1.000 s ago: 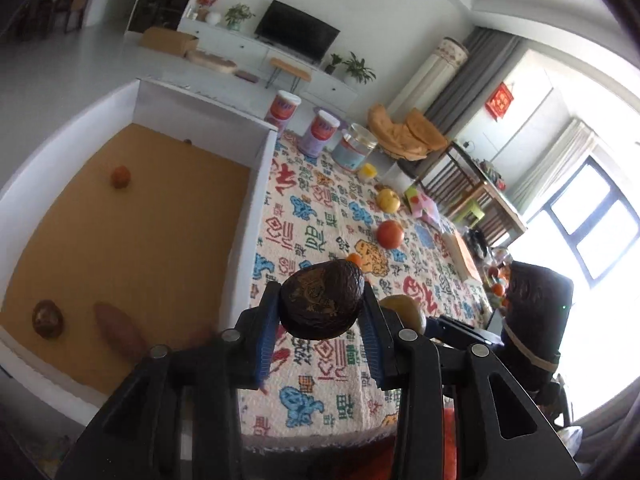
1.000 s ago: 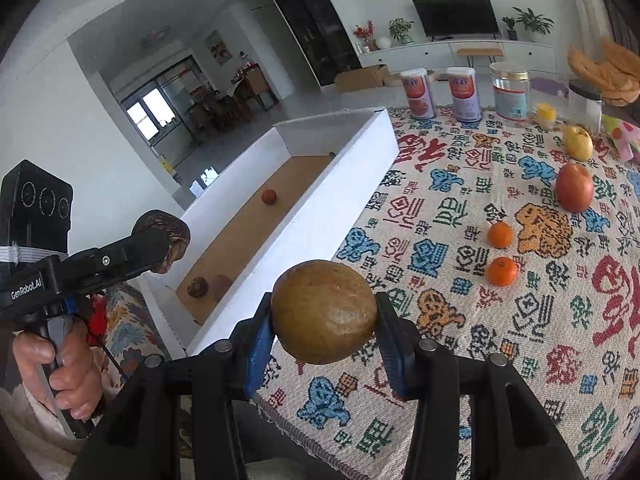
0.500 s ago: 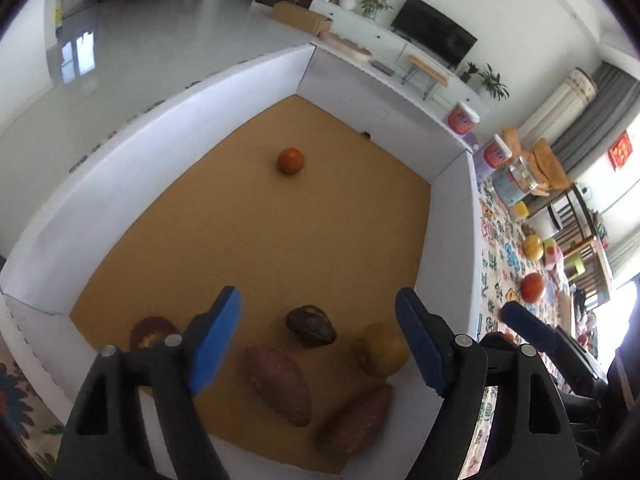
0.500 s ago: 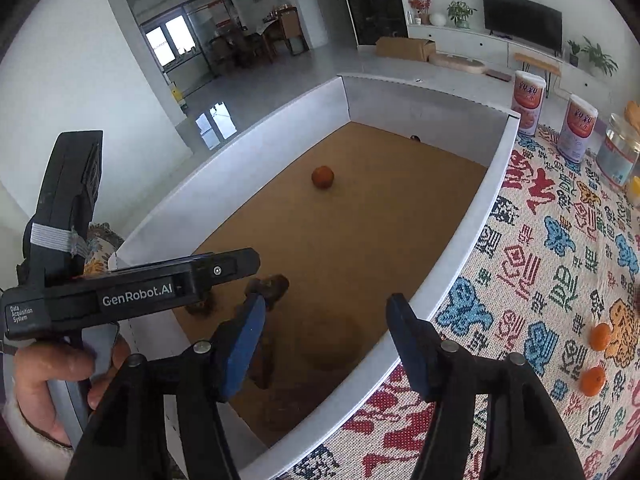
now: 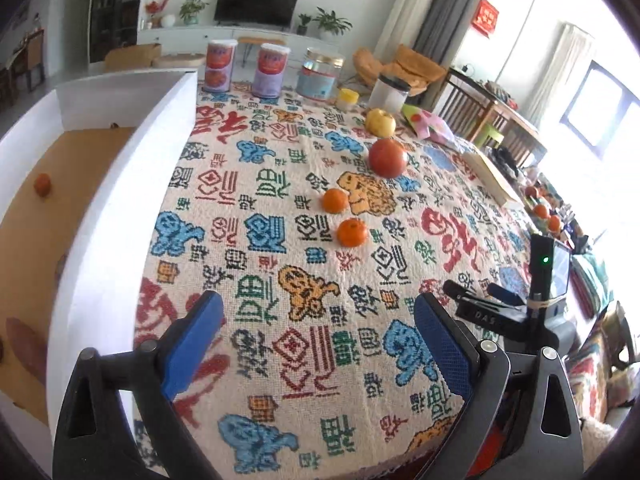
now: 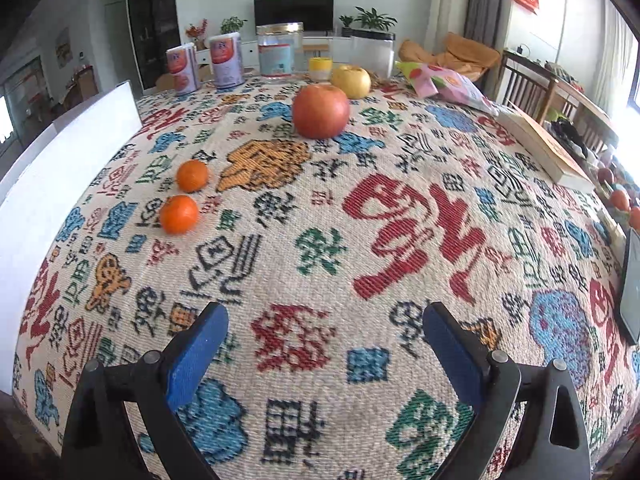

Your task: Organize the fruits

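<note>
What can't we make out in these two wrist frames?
- White box contents: in the left wrist view the near wall and frame edge hide most of the floor; only one small orange fruit shows whole.
- Right wrist view: only the box's outer wall shows.
- Fruits at the far right edge: cut off, too small to identify.
- Can labels: too small to read.

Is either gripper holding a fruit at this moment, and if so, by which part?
Nothing is held. The left gripper and the right gripper are both open and empty above the patterned tablecloth.
</note>
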